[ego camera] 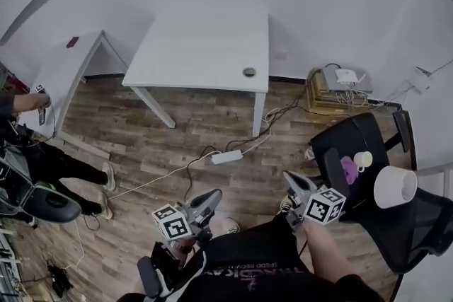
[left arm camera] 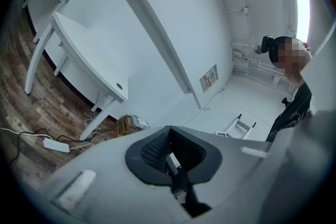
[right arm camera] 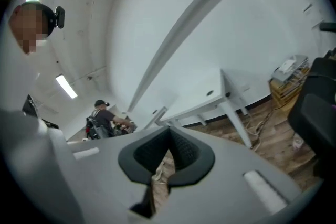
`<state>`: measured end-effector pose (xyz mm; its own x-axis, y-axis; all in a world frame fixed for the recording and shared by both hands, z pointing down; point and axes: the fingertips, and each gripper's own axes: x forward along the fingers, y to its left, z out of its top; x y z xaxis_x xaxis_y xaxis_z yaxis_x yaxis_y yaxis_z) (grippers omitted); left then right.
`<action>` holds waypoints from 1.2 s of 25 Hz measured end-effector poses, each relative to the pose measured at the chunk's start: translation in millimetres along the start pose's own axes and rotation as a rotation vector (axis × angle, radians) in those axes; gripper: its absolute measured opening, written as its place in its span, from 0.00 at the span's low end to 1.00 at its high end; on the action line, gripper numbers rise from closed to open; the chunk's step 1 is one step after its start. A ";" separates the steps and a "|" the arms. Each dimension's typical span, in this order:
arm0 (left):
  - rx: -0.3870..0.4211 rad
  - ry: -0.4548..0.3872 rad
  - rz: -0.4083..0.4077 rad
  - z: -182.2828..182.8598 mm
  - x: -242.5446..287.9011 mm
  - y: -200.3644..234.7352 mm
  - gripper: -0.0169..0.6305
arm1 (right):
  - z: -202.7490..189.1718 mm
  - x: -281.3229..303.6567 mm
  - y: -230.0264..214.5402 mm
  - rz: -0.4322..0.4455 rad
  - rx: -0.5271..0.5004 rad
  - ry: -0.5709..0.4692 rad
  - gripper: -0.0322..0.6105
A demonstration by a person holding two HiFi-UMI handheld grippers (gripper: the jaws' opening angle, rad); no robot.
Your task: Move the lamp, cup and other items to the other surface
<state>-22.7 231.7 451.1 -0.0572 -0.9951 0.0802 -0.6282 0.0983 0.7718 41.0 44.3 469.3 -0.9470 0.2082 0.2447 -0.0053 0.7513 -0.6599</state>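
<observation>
A white, drum-shaped lamp [ego camera: 395,187], a small white cup [ego camera: 362,160] and a purple item [ego camera: 349,170] are sitting at three o'clock on the black chair [ego camera: 368,131] — well apart from the white table [ego camera: 205,46] at twelve. The left gripper [ego camera: 212,196] and right gripper [ego camera: 291,180] are hovering near six — jaws together, empty.

the left gripper [left arm camera: 170,138] has its jaws pressed together, nothing between them. at the far left a white surface [left arm camera: 89,55] stands on wood floor [left arm camera: 21,113], a power strip [left arm camera: 55,145] near it.
</observation>
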 end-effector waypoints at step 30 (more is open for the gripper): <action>-0.024 -0.089 0.012 9.7 -45.2 13.5 0.02 | -106.9 53.2 156.6 0.422 -0.111 0.372 0.05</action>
<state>-36.2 278.0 451.7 -0.1337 -0.9904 0.0339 -0.6086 0.1091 0.7859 24.1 239.9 454.9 -0.6830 0.6956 0.2227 0.4015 0.6123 -0.6811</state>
